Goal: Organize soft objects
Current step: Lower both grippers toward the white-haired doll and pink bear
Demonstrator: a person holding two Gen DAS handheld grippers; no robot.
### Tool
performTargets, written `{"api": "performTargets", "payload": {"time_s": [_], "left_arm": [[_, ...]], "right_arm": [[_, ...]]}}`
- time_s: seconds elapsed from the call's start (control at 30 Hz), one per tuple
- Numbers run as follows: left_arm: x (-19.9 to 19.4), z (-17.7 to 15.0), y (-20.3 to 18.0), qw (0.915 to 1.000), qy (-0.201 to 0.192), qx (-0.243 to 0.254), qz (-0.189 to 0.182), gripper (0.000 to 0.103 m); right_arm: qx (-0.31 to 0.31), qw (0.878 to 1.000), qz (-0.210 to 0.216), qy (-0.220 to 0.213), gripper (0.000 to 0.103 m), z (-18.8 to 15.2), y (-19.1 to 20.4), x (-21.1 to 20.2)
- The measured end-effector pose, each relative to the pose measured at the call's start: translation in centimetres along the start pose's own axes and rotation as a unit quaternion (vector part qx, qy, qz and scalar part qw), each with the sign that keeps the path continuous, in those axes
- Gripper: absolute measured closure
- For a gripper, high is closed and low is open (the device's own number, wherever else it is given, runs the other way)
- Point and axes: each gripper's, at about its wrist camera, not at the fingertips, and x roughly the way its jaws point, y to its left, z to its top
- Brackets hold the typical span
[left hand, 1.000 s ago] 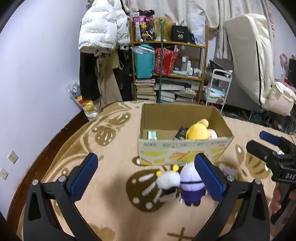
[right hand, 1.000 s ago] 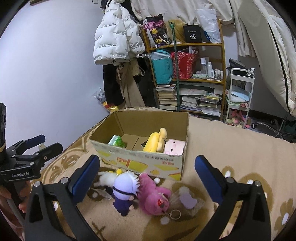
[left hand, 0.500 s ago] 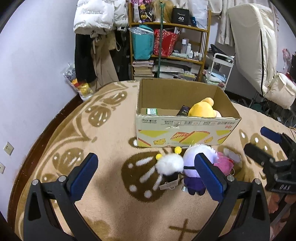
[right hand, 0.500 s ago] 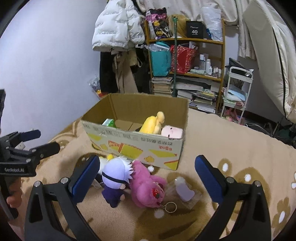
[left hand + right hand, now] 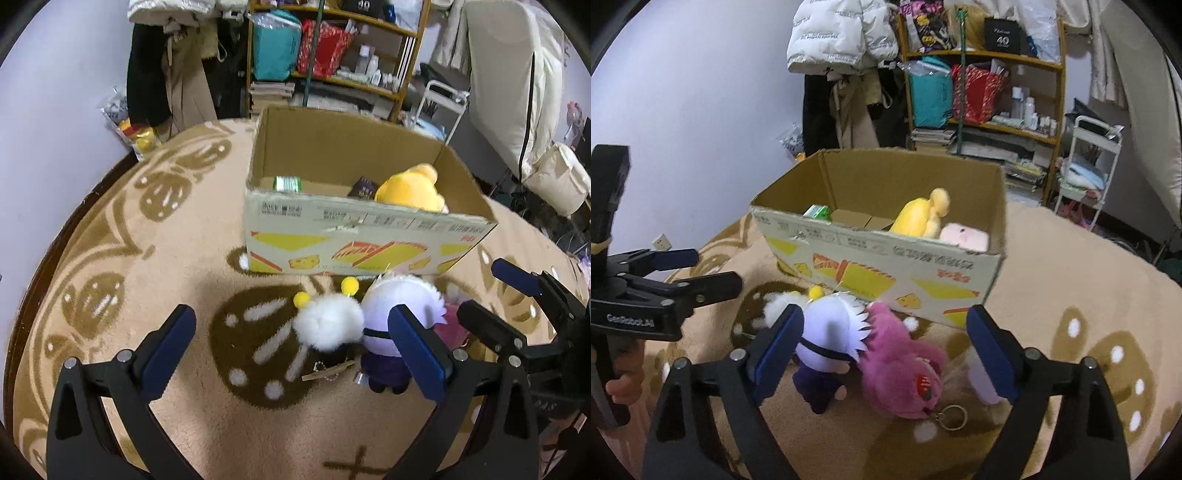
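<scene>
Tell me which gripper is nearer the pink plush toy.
Right. The right gripper hangs over the pink plush toy, jaws just closing slightly but open, not touching it. The left gripper is off to the side, over the white fluffy toy.

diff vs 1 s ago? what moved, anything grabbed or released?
Both grippers have come down toward the toys on the patterned rug. The left gripper is open around the fluffy white plush; nothing gripped. The right gripper's jaws have just been closing slightly, with the pink furry plush between them, untouched. Unchanged: white-haired purple doll, cardboard box with its yellow plush.
</scene>
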Motion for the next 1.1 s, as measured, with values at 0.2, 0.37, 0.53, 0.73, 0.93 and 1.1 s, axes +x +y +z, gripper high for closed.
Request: {"api": "performTargets", "payload": {"time_s": [0.2,0.37,0.53,0.73,0.93,1.1], "left_arm": [[2.5,-0.3,-0.3,0.9992,0.036,0.011,-0.011,0.001],[4.0,-0.4,-0.3,0.9978,0.061,0.010,-0.025,0.001],[4.9,-0.5,-0.2,0.9964,0.077,0.001,-0.035,0.001],[5.8,-0.7,-0.4,0.9946,0.094,0.007,-0.043,0.002],[6.5,-0.8,0.3,0.9930,0.103,-0.008,-0.057,0.007],[6.7,-0.6,0.7,0.9926,0.099,-0.019,-0.067,0.013]], "right_arm": [[-0.014,0.999,0.018,0.025,0.011,-0.6,0.9,2.2],[-0.029,0.998,0.029,0.041,0.012,-1.1,1.6,3.4],[-0.039,0.997,0.039,0.056,0.024,-1.6,2.3,4.4],[-0.049,0.995,0.054,0.064,0.036,-2.0,3.2,5.1],[-0.051,0.994,0.067,0.072,0.053,-2.2,3.9,5.6],[-0.031,0.994,0.076,0.074,0.056,-2.1,3.3,5.7]]}}
